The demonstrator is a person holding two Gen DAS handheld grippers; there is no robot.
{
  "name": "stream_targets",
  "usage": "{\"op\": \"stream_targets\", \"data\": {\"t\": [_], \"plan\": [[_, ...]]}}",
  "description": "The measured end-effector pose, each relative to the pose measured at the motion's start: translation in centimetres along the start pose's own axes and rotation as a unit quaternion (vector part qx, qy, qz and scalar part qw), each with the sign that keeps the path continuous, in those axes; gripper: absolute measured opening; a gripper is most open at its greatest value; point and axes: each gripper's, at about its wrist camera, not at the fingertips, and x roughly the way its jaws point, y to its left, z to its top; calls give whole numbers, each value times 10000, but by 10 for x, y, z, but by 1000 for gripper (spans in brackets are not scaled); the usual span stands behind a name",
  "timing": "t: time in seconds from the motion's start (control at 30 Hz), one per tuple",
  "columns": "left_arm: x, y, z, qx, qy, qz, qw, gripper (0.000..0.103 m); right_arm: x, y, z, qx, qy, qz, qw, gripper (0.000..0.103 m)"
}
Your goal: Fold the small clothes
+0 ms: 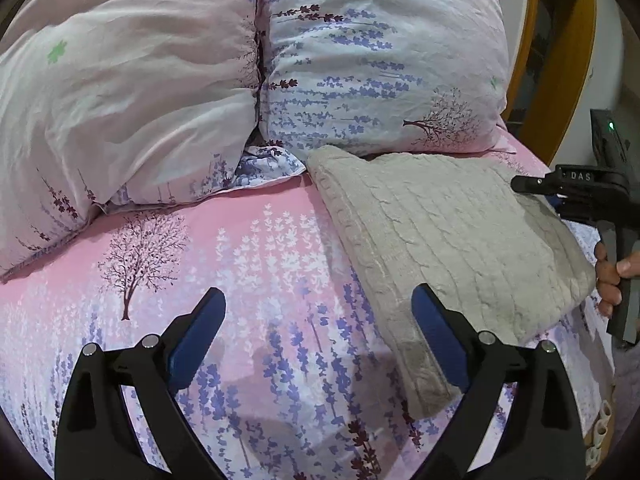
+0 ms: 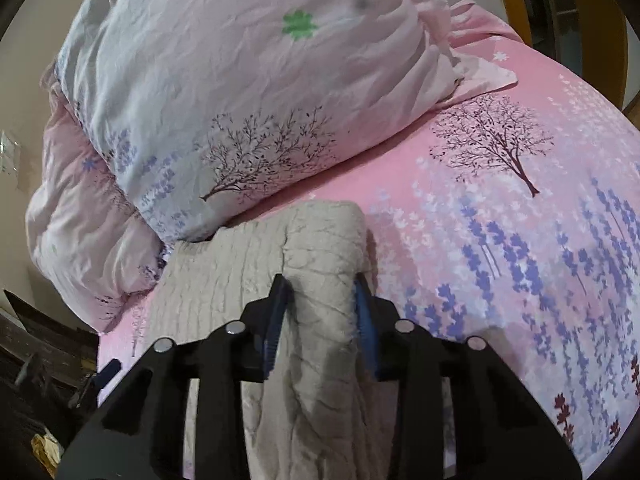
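A beige cable-knit garment [image 1: 448, 232] lies folded flat on the pink floral bedsheet [image 1: 248, 240], just in front of the pillows. My left gripper [image 1: 318, 292] is wide open over the sheet with nothing between its blue pads; its right finger [image 1: 436, 332] hovers over the garment's near left edge. In the right wrist view, my right gripper [image 2: 320, 284] holds a raised ridge of the beige knit [image 2: 320, 248] between its pads, which touch the cloth on both sides. From the left wrist view that right gripper [image 1: 524, 185] sits at the garment's right edge, held by a hand [image 1: 608, 276].
Two large floral pillows [image 1: 152, 80] [image 1: 380, 60] lean at the head of the bed behind the garment. A wooden bed frame [image 1: 524, 40] curves at the back right. The bed's edge drops off at the right, with dark clutter [image 2: 40, 364] on the floor beside it.
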Motion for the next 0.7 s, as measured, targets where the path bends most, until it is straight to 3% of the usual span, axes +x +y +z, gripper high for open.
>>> {"op": "stream_targets", "data": {"t": [0.2,0.33,0.47,0.5,0.57,0.63,0.7], "plan": [[0,-4,0,98,-57,215,9997,99,3,-3,0,102,135,104,9998,39],[-1,-6,1,164,-98,310,9993,100,-5,2,-3,-103,-192,15,9998,9],[-3,-3,1,92,-102,142,9998,101,-1,-12,-2,192,-254,-267,9991,8],[-4,-1,0,30,-90,-71,9999,101,3,-13,-3,176,-172,-268,9993,11],[-8,2,-2,-77,-121,-488,9987,100,-5,-11,-7,74,-173,-255,9995,25],[-14,4,-3,-156,-190,-851,9961,100,-20,-12,-14,79,-207,-160,9996,53],[-17,3,-4,-179,-186,-1094,9937,99,-35,-17,-24,86,-219,14,9997,54]]}}
